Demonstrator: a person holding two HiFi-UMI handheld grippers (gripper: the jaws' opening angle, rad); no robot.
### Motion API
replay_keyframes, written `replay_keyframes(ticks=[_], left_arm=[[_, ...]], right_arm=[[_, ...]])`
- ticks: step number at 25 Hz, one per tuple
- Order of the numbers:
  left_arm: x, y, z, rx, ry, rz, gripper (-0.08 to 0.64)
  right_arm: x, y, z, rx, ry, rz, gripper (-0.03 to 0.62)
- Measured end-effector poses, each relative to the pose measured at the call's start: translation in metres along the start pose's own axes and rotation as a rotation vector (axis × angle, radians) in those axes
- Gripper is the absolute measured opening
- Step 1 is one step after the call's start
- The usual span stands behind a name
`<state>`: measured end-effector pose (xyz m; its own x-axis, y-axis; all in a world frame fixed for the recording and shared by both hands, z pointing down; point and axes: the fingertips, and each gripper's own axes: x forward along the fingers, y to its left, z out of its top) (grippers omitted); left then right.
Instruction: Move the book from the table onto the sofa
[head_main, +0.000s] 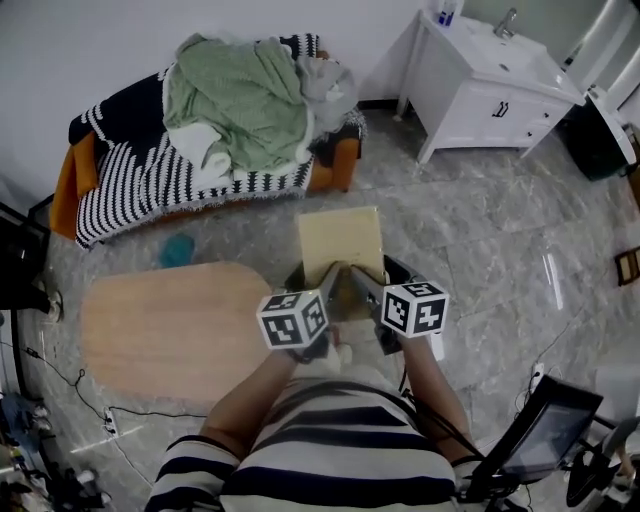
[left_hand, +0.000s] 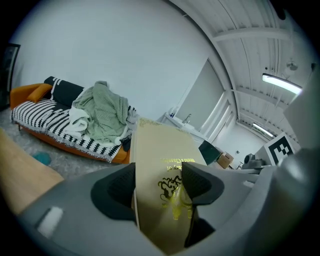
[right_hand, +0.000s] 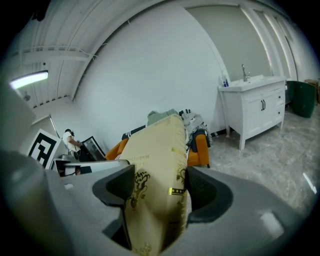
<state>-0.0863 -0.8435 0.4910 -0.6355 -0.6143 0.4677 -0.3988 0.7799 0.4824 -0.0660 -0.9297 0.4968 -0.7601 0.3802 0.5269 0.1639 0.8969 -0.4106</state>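
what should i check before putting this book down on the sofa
1. Grip of left gripper on the book: ok, shut on it.
2. Grip of right gripper on the book: ok.
3. Book clear of the table: ok, held out over the floor.
4. Way to the sofa: ok, only a teal thing on the floor, off to the left.
5. Bare landing spot: not ok in the middle, where a green blanket is heaped; the striped throw left of it looks free.
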Motion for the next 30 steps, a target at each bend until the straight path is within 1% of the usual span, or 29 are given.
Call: replay_keyframes(ticks=[4,10,21,30], left_arm=[[0.005,0.009,0.005,-0.013,-0.009,0.024,0.291],[0.022,0.029,0.026,-0.035,-0.031,0.044,0.291],[0.060,0.072,0.083,-0.054,-0.040,0.057,0.291],[0.084,0.111,0.119,-0.071,-0.045,0.074,0.291]], right_arm=[[0.013,-0.001,0.004,-0.008,0.017,0.024,0.324],[0.042,0.000,0.024,-0.035,0.031,0.040,0.322],[0.109,0.004,0.075,-0.053,0.051,0.058,0.322],[0.161,0.010,0.104,-0.064,0.067,0.073,0.321]])
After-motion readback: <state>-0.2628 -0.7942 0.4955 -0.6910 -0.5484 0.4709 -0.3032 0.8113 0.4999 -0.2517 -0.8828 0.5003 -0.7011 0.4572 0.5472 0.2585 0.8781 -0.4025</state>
